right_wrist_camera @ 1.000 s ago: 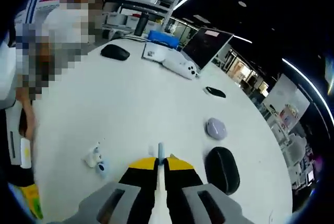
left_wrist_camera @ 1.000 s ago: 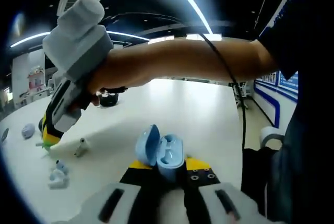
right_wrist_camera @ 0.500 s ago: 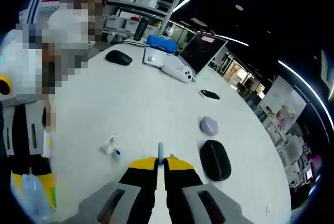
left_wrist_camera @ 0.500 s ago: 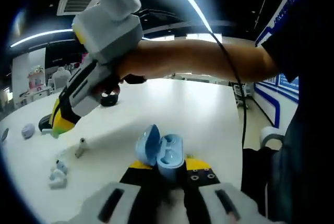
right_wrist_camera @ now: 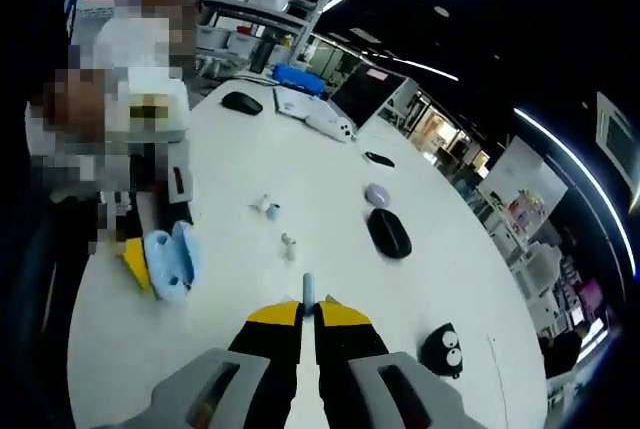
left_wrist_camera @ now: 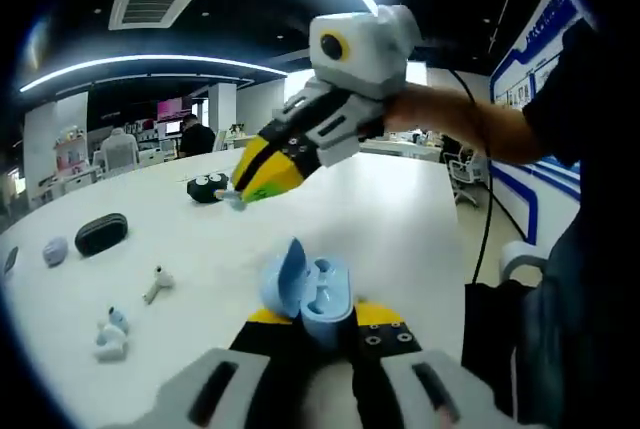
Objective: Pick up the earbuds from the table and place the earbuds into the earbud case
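My left gripper (left_wrist_camera: 322,319) is shut on the light blue earbud case (left_wrist_camera: 322,297), whose lid (left_wrist_camera: 288,271) stands open to the left. My right gripper (left_wrist_camera: 243,192) comes in from the upper right and hangs above and beyond the case. It is shut on a small light blue earbud (right_wrist_camera: 309,287) that sticks out past its tips (right_wrist_camera: 309,309). In the right gripper view the open case (right_wrist_camera: 170,261) sits at the left, below the held earbud. A white earbud (left_wrist_camera: 155,283) and a blue-and-white pair (left_wrist_camera: 108,333) lie on the white table (left_wrist_camera: 400,219).
A black oval case (left_wrist_camera: 101,232), a purple pebble-shaped object (left_wrist_camera: 54,250) and a black toy with eyes (left_wrist_camera: 207,188) lie further out. A laptop (right_wrist_camera: 365,97), a mouse (right_wrist_camera: 243,102) and a white device stand at the far end. A person's arm (left_wrist_camera: 470,129) reaches in from the right.
My right gripper has lifted off the table with the earbud and swung right, toward the space over the open case. The left gripper and case have stayed put.
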